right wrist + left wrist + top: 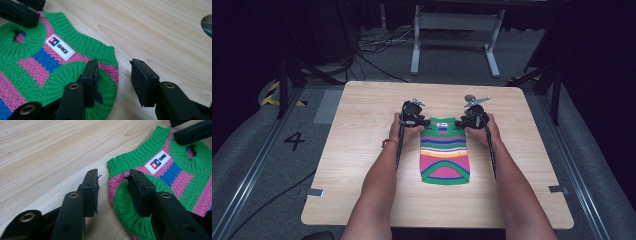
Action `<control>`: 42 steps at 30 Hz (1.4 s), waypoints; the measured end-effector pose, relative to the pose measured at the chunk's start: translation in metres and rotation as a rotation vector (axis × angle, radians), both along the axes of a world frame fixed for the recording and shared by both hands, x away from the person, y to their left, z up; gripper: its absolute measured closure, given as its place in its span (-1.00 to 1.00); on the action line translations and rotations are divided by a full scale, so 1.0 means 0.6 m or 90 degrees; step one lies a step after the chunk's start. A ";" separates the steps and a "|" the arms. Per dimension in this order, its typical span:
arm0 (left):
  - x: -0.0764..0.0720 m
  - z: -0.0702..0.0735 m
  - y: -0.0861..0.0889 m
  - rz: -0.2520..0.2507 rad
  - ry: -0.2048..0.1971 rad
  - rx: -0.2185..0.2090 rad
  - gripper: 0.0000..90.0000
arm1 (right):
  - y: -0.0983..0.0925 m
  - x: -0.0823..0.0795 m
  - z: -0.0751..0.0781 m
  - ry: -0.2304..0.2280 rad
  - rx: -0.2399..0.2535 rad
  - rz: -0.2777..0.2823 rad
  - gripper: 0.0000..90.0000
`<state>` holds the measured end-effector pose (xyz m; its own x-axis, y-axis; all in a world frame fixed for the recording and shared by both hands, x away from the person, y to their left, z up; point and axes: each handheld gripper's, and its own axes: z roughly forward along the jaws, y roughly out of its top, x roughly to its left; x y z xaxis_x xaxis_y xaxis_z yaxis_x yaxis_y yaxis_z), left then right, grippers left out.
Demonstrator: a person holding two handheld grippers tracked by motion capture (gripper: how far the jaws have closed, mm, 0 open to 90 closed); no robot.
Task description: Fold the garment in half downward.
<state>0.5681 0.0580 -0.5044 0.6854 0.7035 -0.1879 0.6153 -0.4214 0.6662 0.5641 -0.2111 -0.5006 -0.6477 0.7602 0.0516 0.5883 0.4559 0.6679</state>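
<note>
A small knitted sweater (444, 157) with green, pink, blue and yellow stripes lies flat at the middle of the wooden table, its collar on the far side. A white label (157, 162) sits below the collar. My left gripper (421, 121) is at the sweater's far left shoulder. In the left gripper view it (112, 176) is open, one jaw over bare wood and the other over the green armhole rib. My right gripper (467, 121) mirrors it at the far right shoulder. It (115, 65) is open, astride the edge of the sweater (50, 70).
The table (362, 150) has bare wood all round the sweater. Beyond its far edge stand white desk legs (457, 30) and loose cables on the grey floor. A "4" (294, 141) is marked on the floor at left. Both forearms come in from the near edge.
</note>
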 end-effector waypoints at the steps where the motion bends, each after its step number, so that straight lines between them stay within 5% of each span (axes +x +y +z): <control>1: -0.002 -0.001 0.000 -0.001 0.001 -0.005 0.38 | 0.000 0.000 0.000 0.000 0.000 0.000 0.30; 7: -0.009 -0.002 -0.007 -0.026 -0.011 0.001 0.67 | 0.001 -0.001 -0.002 0.018 0.023 -0.007 0.56; 14: -0.013 0.000 -0.016 -0.028 -0.024 0.018 0.83 | 0.012 -0.009 0.002 0.012 0.009 -0.005 0.87; 18: -0.016 0.006 -0.020 -0.027 -0.040 0.036 0.86 | 0.015 -0.014 0.005 -0.006 -0.003 -0.012 0.91; 25: -0.023 0.036 -0.021 -0.033 -0.085 0.027 0.86 | 0.001 -0.023 0.034 -0.033 0.032 -0.003 0.91; 29: -0.035 0.058 -0.021 -0.044 -0.110 0.051 0.86 | -0.006 -0.036 0.055 -0.054 0.047 0.016 0.91; 32: -0.050 0.074 -0.023 -0.075 -0.144 0.076 0.86 | -0.014 -0.048 0.069 -0.065 0.059 0.028 0.91; 42: -0.104 0.117 -0.018 -0.144 -0.193 0.069 0.86 | -0.034 -0.096 0.115 -0.101 0.087 0.079 0.90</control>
